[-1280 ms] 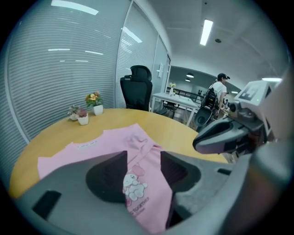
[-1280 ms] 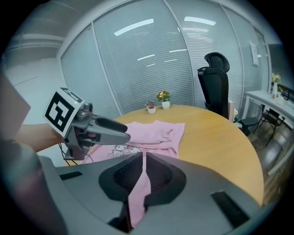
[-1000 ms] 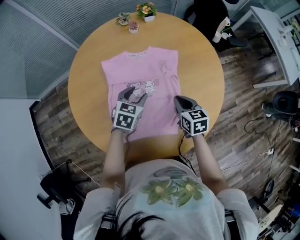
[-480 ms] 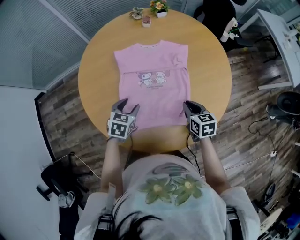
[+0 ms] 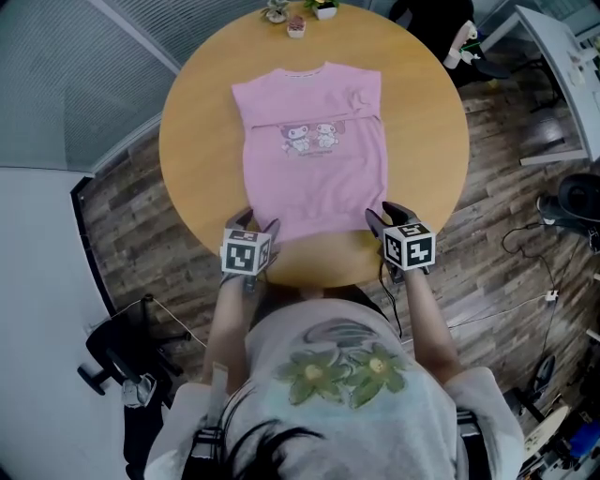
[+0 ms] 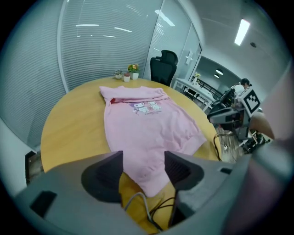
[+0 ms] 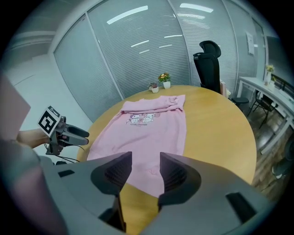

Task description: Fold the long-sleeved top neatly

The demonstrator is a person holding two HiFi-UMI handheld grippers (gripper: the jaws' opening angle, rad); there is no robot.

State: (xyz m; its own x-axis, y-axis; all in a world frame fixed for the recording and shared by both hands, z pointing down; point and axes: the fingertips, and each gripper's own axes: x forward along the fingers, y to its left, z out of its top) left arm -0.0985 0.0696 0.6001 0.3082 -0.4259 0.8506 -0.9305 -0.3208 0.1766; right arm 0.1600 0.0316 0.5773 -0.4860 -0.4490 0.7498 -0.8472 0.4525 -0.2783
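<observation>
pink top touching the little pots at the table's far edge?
Apart. Head view shows a bare strip of table between the pink top collar and the pots.

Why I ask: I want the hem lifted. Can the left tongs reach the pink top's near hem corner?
Likely yes: the left tongs, jaws just opening wider, straddle the pink top's hem corner unpinched; nothing blocks them.

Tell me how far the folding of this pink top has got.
Done: sleeves folded in, the pink top lies as a rectangle on the table. In hand: left gripper and right gripper at its near hem corners, jaws just opening, cloth between them ungripped. Still to do: folding the hem up to the collar.
</observation>
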